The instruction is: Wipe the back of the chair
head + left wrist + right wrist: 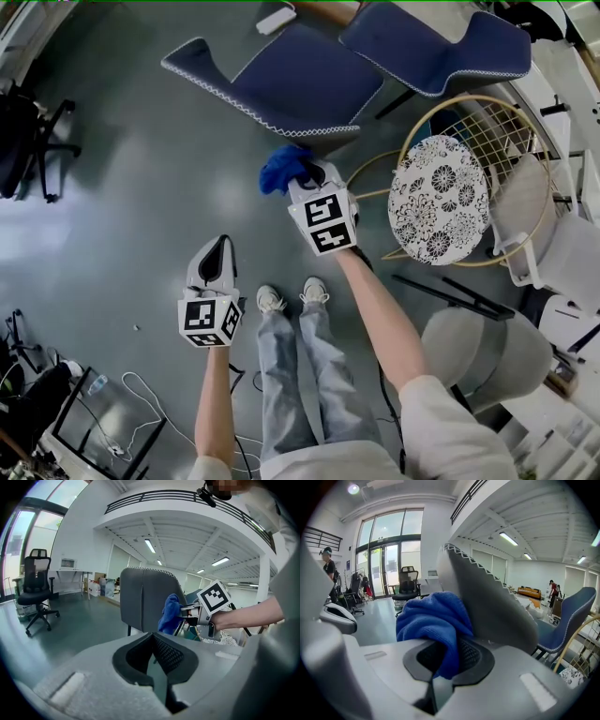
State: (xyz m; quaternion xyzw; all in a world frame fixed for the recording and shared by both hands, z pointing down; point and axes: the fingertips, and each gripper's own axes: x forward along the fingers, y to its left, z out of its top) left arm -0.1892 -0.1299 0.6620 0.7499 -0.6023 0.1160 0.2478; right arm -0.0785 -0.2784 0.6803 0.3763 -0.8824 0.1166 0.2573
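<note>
Nearest you, well short of the chair (281,80), your left gripper (221,247) hangs spare, jaws together on nothing, while beyond it your right gripper (307,178) clamps a bunched blue cloth (280,167) beside the chair's back, apparently ready to wipe it.

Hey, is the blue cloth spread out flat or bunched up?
Bunched up: the blue cloth shows as a rounded wad clamped in the right tongs, beside the chair back.
</note>
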